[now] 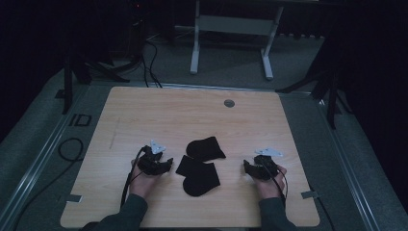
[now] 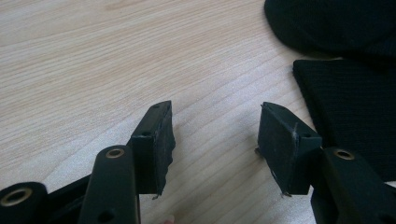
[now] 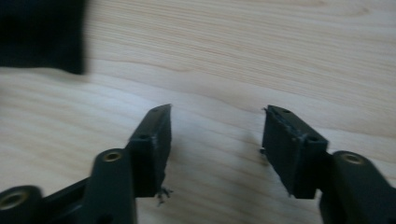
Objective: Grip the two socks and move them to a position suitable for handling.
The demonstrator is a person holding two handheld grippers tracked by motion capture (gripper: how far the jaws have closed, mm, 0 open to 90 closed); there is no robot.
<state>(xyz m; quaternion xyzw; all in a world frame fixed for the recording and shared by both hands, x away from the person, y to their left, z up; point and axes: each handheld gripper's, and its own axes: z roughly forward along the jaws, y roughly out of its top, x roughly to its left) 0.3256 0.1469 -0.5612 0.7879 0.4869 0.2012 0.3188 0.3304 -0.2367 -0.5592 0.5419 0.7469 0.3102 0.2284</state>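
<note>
Sleeves come in from the near edge of the table (image 1: 144, 120), and my 2 hands rest low on the wood, each holding a gripper. My left gripper (image 1: 166, 164) sits at the left, its fingers (image 2: 154, 144) spread wide with bare wood grain between them, pinching nothing. Just to the right of those fingers, in the left gripper view, lies the ribbed cuff of a black sock (image 2: 350, 112), close beside the right finger; I cannot tell whether they touch. My right gripper (image 1: 248, 167) sits at the right, its fingers (image 3: 152, 149) likewise spread apart over bare table and empty. A blurred dark corner of cloth shows at the upper left of the right gripper view, well apart from the fingers.

Between my grippers lie 2 black socks. The nearer sock (image 1: 198, 175) lies with its rounded toe toward me. The farther sock (image 1: 206, 148) lies just beyond it, touching or overlapping it at the middle. Farther up the table is a small round grey grommet (image 1: 229, 103). Beyond the far edge, on the floor, stand the white legs of another table frame (image 1: 231, 43).
</note>
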